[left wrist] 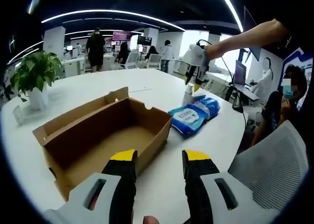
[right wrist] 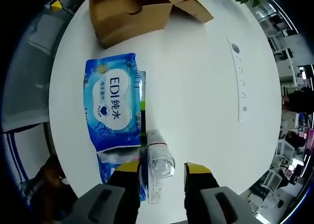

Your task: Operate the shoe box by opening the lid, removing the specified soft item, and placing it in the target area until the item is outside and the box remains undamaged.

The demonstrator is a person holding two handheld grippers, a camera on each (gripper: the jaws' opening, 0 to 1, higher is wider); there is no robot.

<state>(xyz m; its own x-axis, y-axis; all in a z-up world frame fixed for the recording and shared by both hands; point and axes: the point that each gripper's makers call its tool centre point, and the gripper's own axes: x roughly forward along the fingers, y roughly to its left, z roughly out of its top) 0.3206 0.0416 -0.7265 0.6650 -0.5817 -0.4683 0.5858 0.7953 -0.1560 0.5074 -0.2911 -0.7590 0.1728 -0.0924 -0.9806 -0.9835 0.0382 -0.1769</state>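
fingers spread on both grippers, holding nothing, above the white counter (left wrist: 98,89).
left gripper (left wrist: 159,162) hovers by the open shoe box's (left wrist: 105,133) near corner; right gripper (right wrist: 161,172) hangs over a small clear bottle (right wrist: 159,160) beside the blue wipes pack (right wrist: 114,103), which lies outside the box with bare counter around.
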